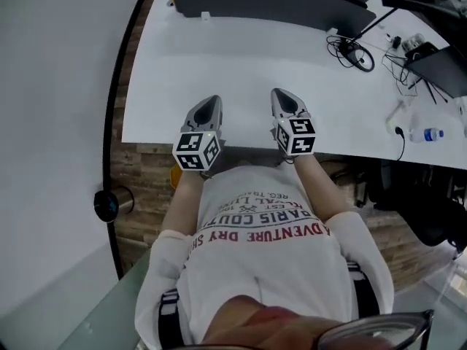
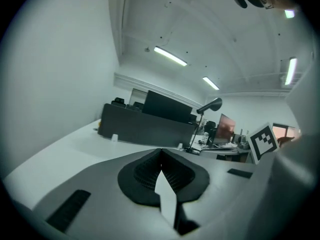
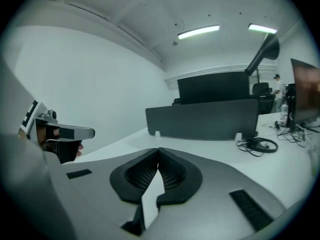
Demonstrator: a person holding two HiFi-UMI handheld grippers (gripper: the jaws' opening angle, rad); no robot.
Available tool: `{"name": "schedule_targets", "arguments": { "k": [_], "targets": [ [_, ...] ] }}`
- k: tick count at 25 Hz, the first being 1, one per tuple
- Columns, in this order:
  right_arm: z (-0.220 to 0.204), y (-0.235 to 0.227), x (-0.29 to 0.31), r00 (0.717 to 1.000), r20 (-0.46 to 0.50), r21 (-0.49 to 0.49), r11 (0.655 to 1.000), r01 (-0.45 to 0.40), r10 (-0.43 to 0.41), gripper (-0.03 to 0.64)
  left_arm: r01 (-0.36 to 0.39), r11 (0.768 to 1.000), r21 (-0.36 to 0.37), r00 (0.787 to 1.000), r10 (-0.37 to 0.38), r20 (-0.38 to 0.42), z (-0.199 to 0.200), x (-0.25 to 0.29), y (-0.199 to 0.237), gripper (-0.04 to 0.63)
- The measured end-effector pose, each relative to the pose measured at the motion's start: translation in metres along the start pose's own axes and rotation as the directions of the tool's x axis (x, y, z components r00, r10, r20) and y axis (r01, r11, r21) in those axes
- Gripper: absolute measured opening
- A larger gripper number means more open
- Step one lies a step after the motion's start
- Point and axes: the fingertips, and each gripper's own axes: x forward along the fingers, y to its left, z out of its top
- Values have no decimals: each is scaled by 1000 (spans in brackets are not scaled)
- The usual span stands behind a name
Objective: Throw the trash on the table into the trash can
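Note:
My two grippers are held side by side over the front edge of the white table [image 1: 241, 57]. The left gripper [image 1: 211, 102] is shut with nothing between its jaws; in its own view the jaws meet at the tips [image 2: 161, 153]. Beside it, the right gripper [image 1: 282, 95] is also shut and empty, its jaws touching [image 3: 158, 151]. A clear plastic bottle [image 1: 426, 135] lies far right on the table. No trash can is in view in any frame.
A dark partition [image 1: 270, 2] runs along the table's far side. Coiled cables [image 1: 354, 53] and a dark device [image 1: 441, 68] lie at the back right. A dark round object [image 1: 109, 204] sits on the floor at left. A white wall [image 1: 51, 86] borders the left.

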Motion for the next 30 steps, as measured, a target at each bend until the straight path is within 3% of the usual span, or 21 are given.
{"name": "schedule_targets", "arguments": {
  "k": [5, 9, 17, 30],
  "targets": [
    [-1, -65, -46, 989, 42, 54, 989, 140, -142, 26, 136, 989, 62, 991, -135, -8, 11, 44, -68, 25],
    [-2, -94, -69, 976, 63, 72, 976, 204, -209, 26, 194, 974, 116, 981, -194, -8, 17, 64, -101, 25],
    [1, -103, -79, 977, 84, 45, 980, 195, -198, 26, 181, 967, 180, 983, -184, 0, 15, 69, -118, 25],
    [6, -109, -59, 979, 107, 10, 985, 172, -172, 26, 166, 970, 176, 986, -167, -9, 8, 83, -112, 25]
  ]
}}
